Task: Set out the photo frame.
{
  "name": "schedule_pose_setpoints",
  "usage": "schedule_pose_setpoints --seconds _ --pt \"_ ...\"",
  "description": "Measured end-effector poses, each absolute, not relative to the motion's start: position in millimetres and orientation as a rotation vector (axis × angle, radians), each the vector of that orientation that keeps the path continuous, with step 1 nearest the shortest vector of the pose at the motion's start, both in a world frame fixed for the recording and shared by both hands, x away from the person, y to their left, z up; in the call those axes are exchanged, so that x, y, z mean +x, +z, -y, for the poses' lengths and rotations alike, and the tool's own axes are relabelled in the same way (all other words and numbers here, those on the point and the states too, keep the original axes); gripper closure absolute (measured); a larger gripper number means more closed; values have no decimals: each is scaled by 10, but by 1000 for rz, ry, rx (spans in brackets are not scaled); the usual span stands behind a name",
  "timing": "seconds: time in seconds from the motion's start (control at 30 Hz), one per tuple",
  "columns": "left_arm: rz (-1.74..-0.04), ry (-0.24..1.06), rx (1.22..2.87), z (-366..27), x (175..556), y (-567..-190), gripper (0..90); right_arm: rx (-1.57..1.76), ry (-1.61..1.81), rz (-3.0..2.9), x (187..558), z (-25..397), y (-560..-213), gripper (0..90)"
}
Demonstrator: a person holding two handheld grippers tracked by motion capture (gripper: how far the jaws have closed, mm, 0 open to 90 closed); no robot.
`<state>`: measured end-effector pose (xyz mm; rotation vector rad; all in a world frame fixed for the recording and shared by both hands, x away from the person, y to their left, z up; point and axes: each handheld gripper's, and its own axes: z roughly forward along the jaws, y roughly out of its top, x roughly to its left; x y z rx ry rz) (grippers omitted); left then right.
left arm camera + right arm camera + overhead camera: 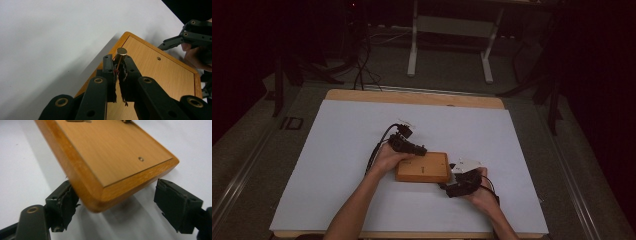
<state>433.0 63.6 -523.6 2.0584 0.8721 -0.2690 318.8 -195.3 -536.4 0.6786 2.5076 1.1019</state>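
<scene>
A flat wooden board (423,167) lies on the white sheet in front of me. My left gripper (412,147) hangs over the board's left end, shut on a small brass pin (121,51) with a round head and a thin stem; the head sticks out past the jaw tips (117,67). My right gripper (452,187) is open at the board's near right corner. In the right gripper view that corner (100,195) sits between the jaws (117,205): the left pad (63,205) touches the board's edge, the right pad (175,205) stands apart from it. A small hole (141,159) shows in the board's top.
The white sheet (337,150) covers most of a wooden table (412,96), with free room to the left, right and back of the board. Behind the table stand a white frame (449,30) and floor cables (362,70). The right gripper's linkage (192,32) reaches into the left gripper view.
</scene>
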Motion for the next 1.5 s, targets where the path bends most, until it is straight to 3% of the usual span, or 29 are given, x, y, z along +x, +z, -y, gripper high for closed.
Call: schedule_pose_setpoints --seconds 0.33,0.77,0.93,1.03,1.1,1.2,1.5 --pt "-855 -250 2062 -633 4325 -5235 840 657 1053 -2457 3210 1902 -5413 211" --pt "-755 -98 2141 -603 4189 -5179 840 601 1084 -2395 3116 1899 -5308 260" --pt "-741 -144 2136 -645 4189 -5174 724 610 1107 -2389 3119 1900 -5285 290" --pt "-749 -143 2130 -665 4194 -5171 714 622 1130 -2383 3137 1909 -5263 309" --pt "-757 -137 2131 -668 4190 -5169 717 620 1129 -2380 3141 1906 -5259 315" --pt "-764 -106 2153 -681 4191 -5166 821 600 1124 -2378 3146 1898 -5255 325" --pt "-750 -142 2150 -701 4179 -5180 817 568 1140 -2366 3124 1869 -5218 327"
